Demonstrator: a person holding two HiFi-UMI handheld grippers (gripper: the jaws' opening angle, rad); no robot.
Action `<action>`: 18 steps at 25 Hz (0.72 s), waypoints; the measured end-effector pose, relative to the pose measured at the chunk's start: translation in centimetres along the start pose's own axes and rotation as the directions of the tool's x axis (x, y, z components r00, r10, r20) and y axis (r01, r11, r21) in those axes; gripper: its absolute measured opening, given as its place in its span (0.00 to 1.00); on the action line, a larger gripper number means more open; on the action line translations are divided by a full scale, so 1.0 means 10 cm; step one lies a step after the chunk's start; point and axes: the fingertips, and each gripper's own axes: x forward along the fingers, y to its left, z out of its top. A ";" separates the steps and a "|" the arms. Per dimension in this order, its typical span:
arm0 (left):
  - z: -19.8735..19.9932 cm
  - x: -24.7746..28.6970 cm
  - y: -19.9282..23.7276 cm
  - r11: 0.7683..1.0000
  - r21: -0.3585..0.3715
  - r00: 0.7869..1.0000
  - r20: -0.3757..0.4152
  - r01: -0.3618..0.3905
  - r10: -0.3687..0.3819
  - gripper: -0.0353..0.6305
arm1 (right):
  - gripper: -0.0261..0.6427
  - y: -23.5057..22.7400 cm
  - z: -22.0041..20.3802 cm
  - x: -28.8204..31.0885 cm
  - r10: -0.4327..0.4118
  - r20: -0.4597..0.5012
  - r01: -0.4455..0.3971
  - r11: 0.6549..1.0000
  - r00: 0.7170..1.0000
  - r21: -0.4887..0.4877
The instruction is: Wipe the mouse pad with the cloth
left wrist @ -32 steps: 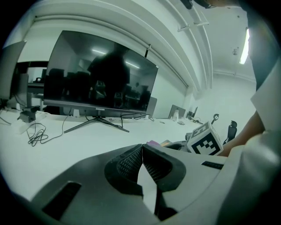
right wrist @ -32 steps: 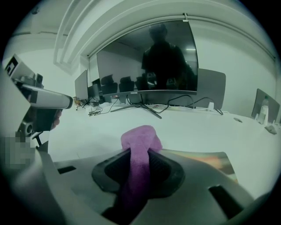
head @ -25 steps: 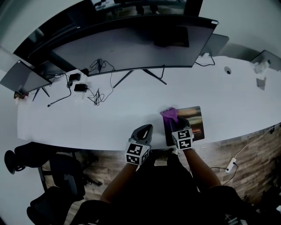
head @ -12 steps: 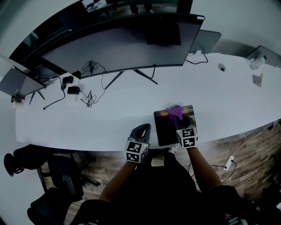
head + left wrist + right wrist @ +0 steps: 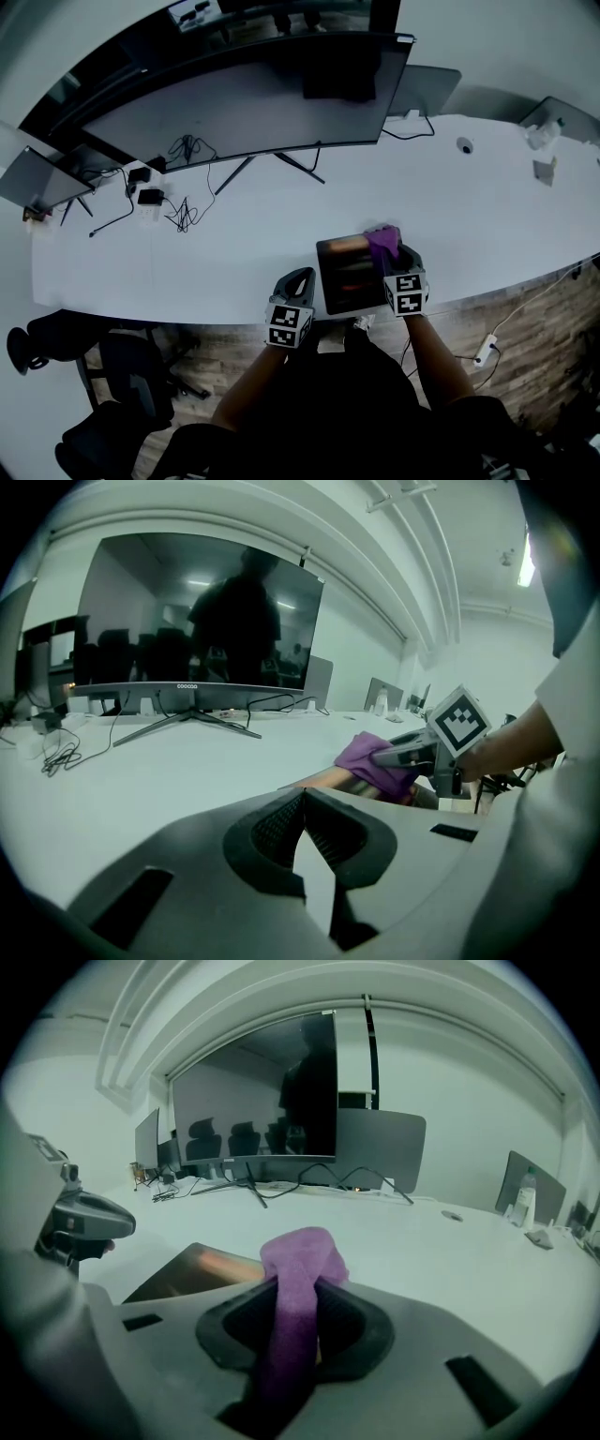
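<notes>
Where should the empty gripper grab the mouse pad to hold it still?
Probably its near left corner, coming from the left. The mouse pad lies flat and thin by the table's front edge, and the cloth in the right gripper covers its far right corner.

Dim, cool-toned fisheye views, dark vignetted corners, soft edges.

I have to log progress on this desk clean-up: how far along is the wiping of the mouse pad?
Done: the cloth is clamped in the right tool. In hand: it sits at the far right corner of the mouse pad, so wiping looks under way. Remaining: how much is already wiped doesn't show; the near side may remain. The left tool, shut and empty, is beside the pad.
</notes>
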 end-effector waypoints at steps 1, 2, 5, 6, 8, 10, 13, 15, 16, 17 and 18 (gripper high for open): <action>-0.01 0.01 0.00 1.000 0.000 1.000 -0.001 -0.004 0.004 0.09 | 0.19 -0.05 -0.01 -0.01 -0.006 -0.002 0.006 1.000 1.000 0.002; -0.03 0.01 0.00 1.000 -0.001 1.000 -0.002 -0.009 0.009 0.09 | 0.19 -0.09 -0.03 -0.02 -0.011 -0.003 0.011 1.000 1.000 0.003; -0.05 0.00 -0.01 1.000 -0.002 1.000 0.001 -0.021 0.021 0.09 | 0.19 -0.19 -0.07 -0.05 -0.024 -0.003 0.024 1.000 1.000 0.000; -0.05 0.00 -0.02 1.000 0.000 1.000 0.002 -0.024 0.024 0.09 | 0.19 -0.22 -0.07 -0.05 -0.029 -0.002 0.029 1.000 1.000 -0.002; -0.07 0.00 -0.03 1.000 0.003 1.000 -0.002 -0.029 0.029 0.09 | 0.19 -0.25 -0.07 -0.05 -0.034 -0.001 0.034 0.999 0.999 -0.006; -0.09 -0.02 -0.03 0.999 0.003 0.999 -0.005 -0.033 0.033 0.09 | 0.19 -0.25 -0.06 -0.06 -0.033 -0.002 0.033 0.999 0.999 -0.012; -0.10 -0.06 -0.02 0.999 0.001 0.999 -0.005 -0.038 0.038 0.09 | 0.19 -0.23 -0.04 -0.10 -0.033 0.001 0.033 0.999 0.999 -0.013; -0.13 -0.09 -0.01 0.999 -0.001 0.999 -0.008 -0.041 0.041 0.09 | 0.18 -0.21 -0.02 -0.14 -0.036 0.009 0.036 0.999 0.999 -0.006; -0.14 -0.11 0.00 0.999 -0.003 0.999 -0.009 -0.042 0.042 0.09 | 0.18 -0.19 0.00 -0.17 -0.037 0.017 0.037 0.999 0.999 -0.002; -0.15 -0.13 0.00 0.999 -0.006 0.999 -0.008 -0.043 0.043 0.09 | 0.18 -0.17 0.03 -0.21 -0.036 0.028 0.036 0.999 0.999 0.002; -0.15 -0.15 0.01 0.999 -0.010 0.999 -0.009 -0.044 0.044 0.09 | 0.18 -0.14 0.06 -0.26 -0.034 0.041 0.034 0.999 0.999 0.007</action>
